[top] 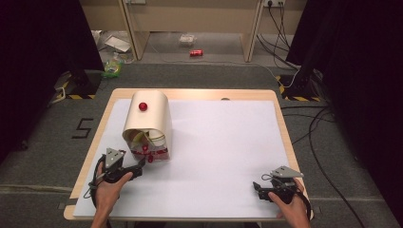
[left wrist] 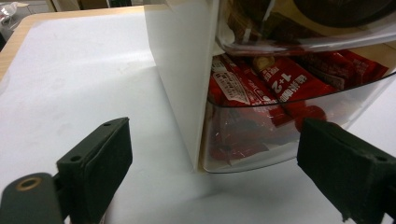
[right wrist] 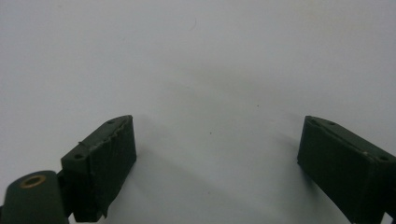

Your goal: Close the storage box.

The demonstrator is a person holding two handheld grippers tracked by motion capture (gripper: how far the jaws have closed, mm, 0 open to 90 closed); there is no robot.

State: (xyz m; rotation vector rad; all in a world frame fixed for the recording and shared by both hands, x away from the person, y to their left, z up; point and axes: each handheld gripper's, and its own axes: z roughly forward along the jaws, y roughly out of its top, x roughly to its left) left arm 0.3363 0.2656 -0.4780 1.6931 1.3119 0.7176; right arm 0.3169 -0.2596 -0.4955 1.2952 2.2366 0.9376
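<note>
A cream arched box [top: 149, 116] stands at the table's left, with a red knob [top: 142, 106] on its curved top. Its clear front flap [left wrist: 243, 144] carries a second red knob [top: 150, 159] [left wrist: 309, 114], and red snack packets [left wrist: 280, 81] lie behind it. My left gripper [top: 141, 164] [left wrist: 212, 140] is open just before the box's front lower corner, its jaws spread either side of the white side wall [left wrist: 182, 70] and touching nothing. My right gripper [top: 257, 186] [right wrist: 217, 140] stands open near the front right, with bare white sheet between its jaws.
A white sheet [top: 218, 142] covers most of the wooden table [top: 90, 156]. On the floor beyond lie a red can [top: 196, 52], litter [top: 116, 43] and cables [top: 313, 128]; light-stand feet [top: 78, 85] flank the far corners.
</note>
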